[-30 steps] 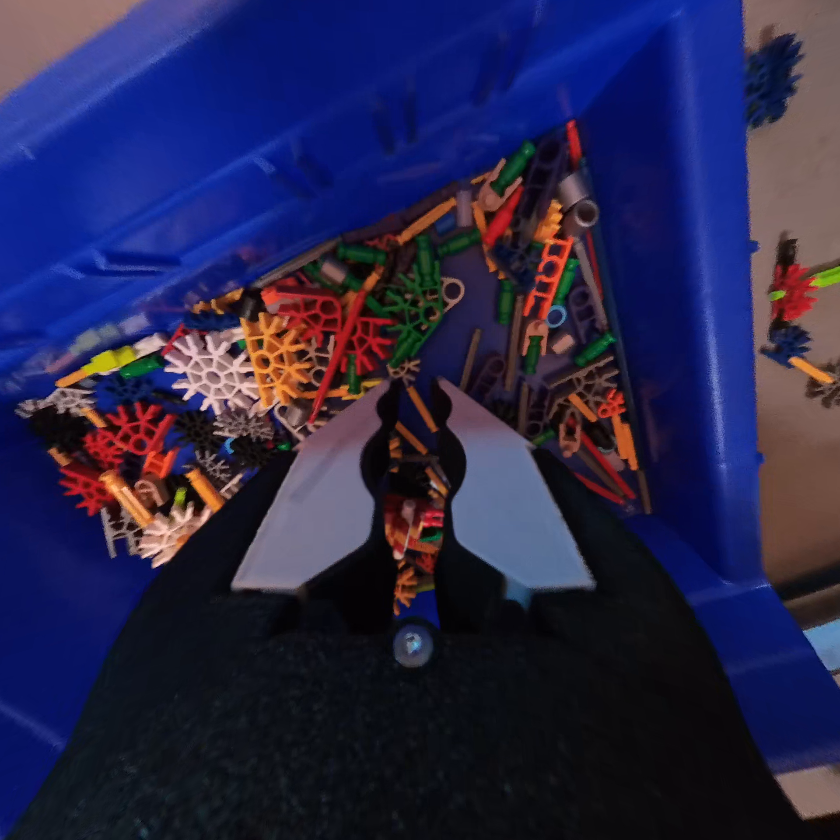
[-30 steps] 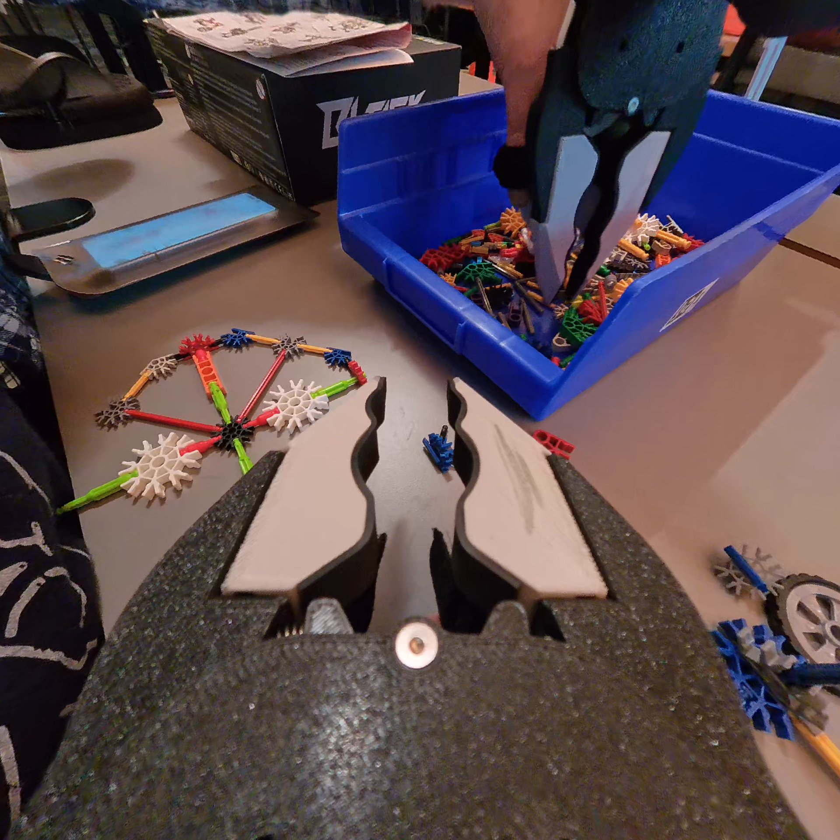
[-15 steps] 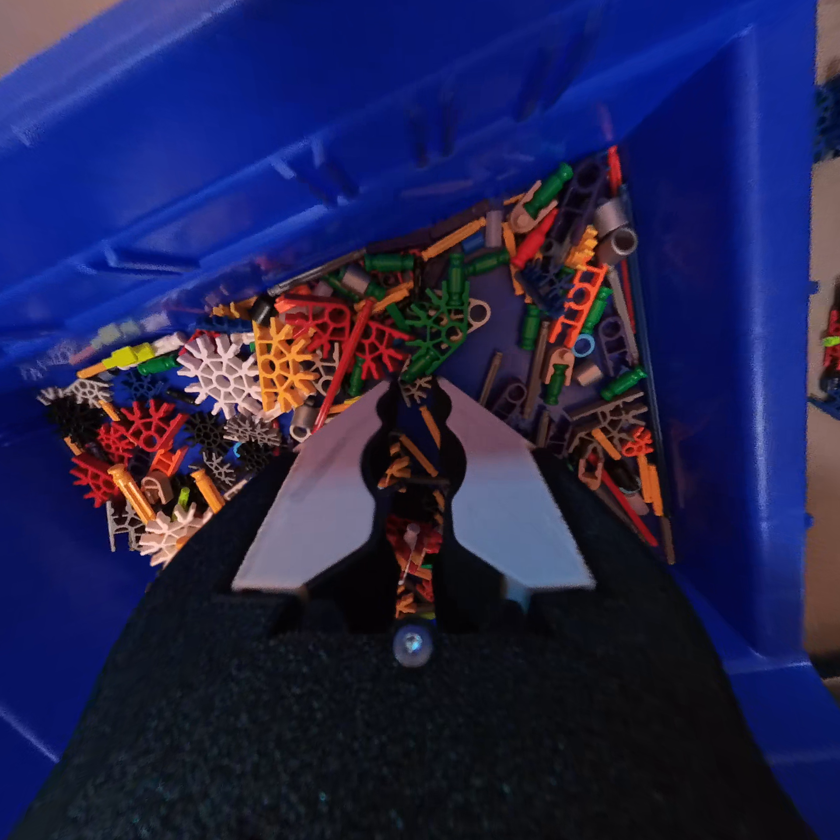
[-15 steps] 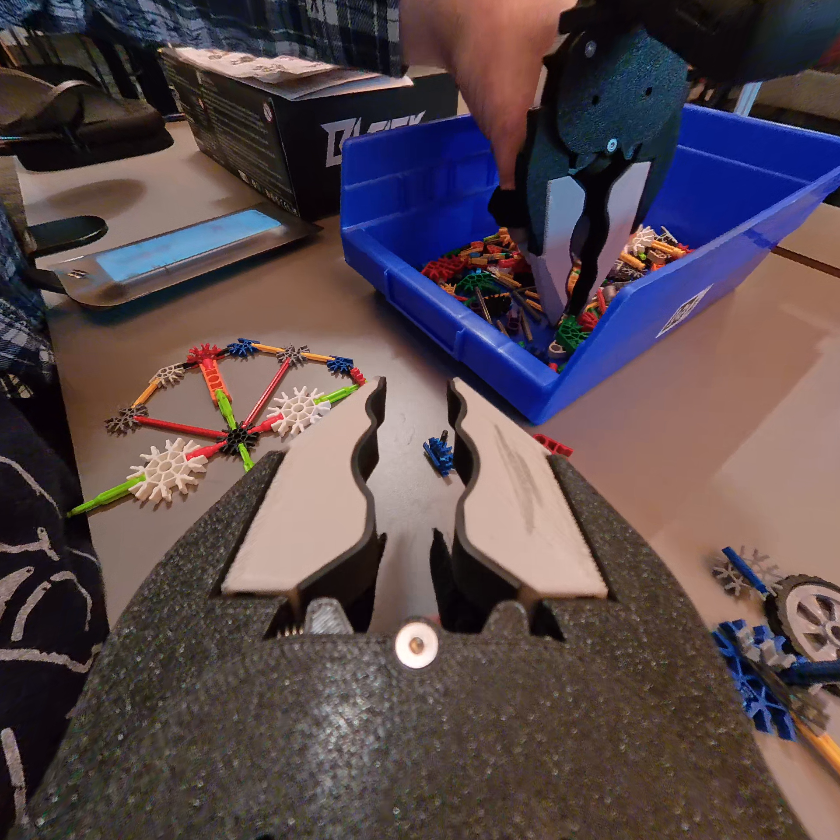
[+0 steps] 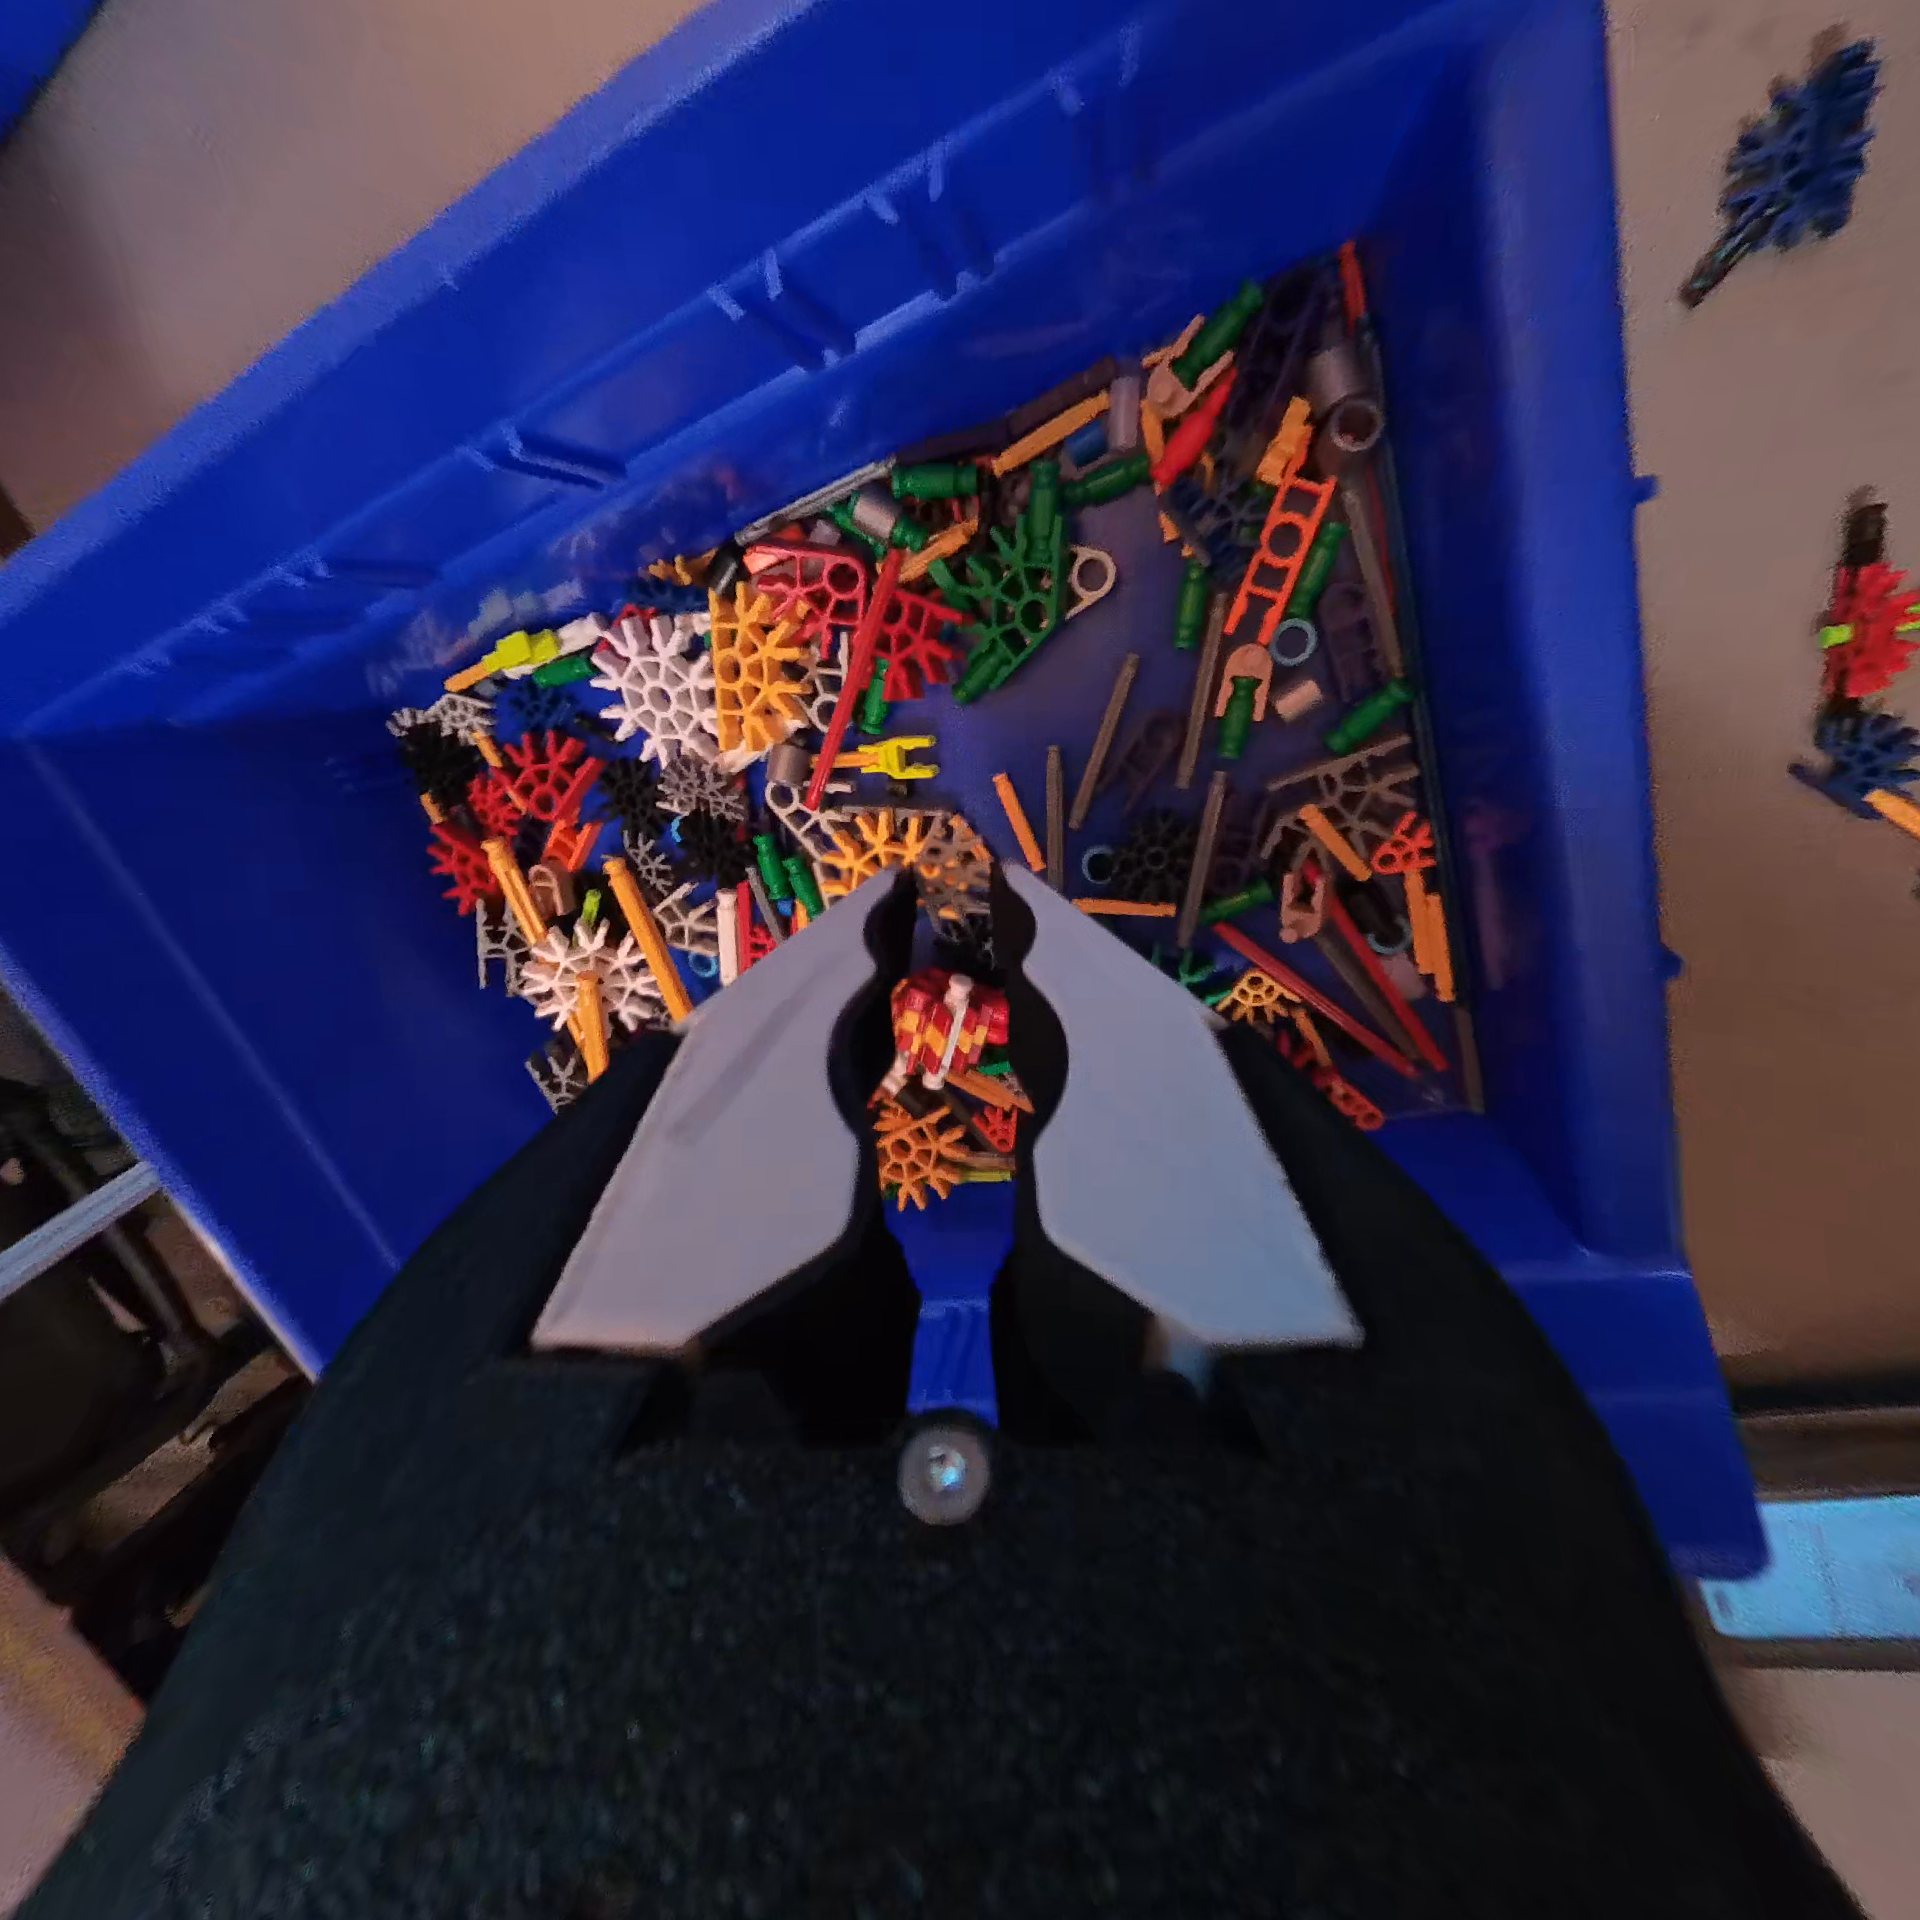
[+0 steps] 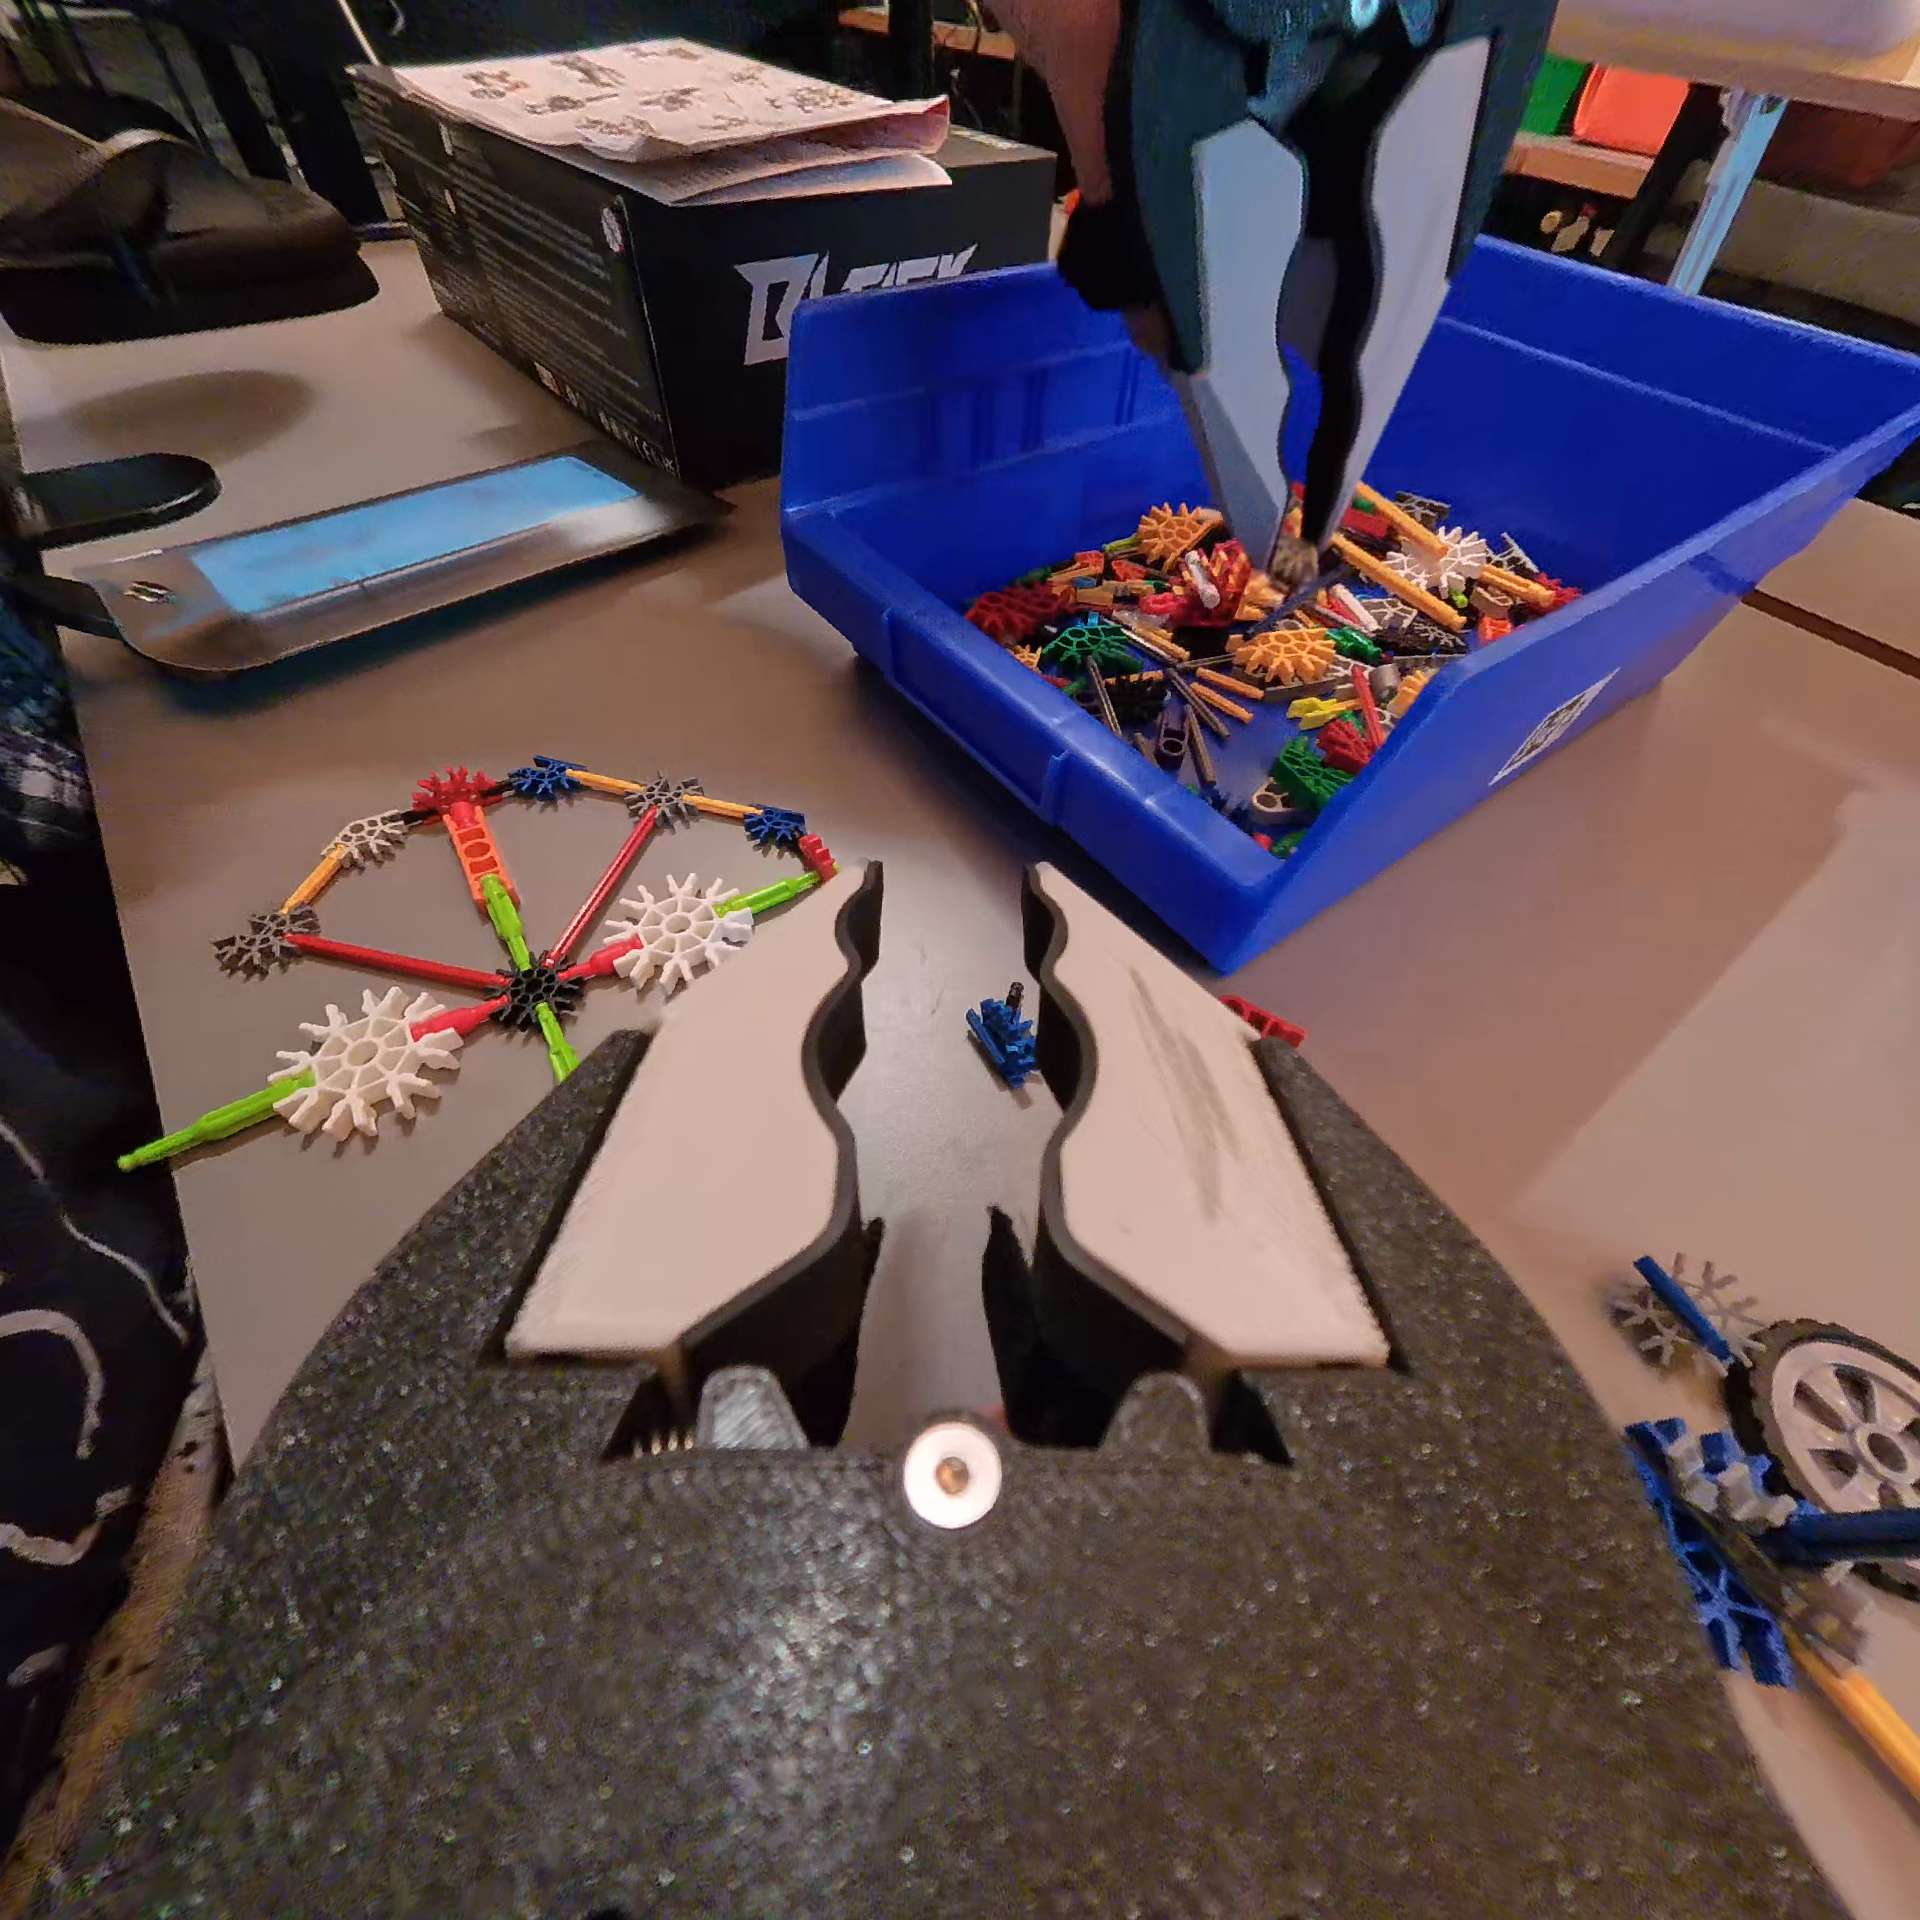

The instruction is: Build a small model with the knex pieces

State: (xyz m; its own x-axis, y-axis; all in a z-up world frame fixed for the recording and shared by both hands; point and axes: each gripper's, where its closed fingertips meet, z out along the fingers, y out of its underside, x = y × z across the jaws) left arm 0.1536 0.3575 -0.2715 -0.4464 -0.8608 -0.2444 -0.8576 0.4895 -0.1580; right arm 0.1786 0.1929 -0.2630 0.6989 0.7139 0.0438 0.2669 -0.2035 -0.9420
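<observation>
Table (image 6: pixel 1558 1039) spreads beneath everything we see, bearing a black box (image 6: pixel 582 281) and a blue bin (image 6: pixel 1143 831) of mixed toy rods and connectors (image 5: pixel 1039 675). Left of the bin lies a flat wheel-shaped assembly (image 6: pixel 499 935). Our left gripper (image 5: pixel 951 894) hangs over the bin's pile, jaws nearly together, pinching a small grey connector (image 6: pixel 1294 561). Our right gripper (image 6: pixel 951 883) hovers over the table, jaws apart and empty, a small blue piece (image 6: pixel 1003 1034) between them.
</observation>
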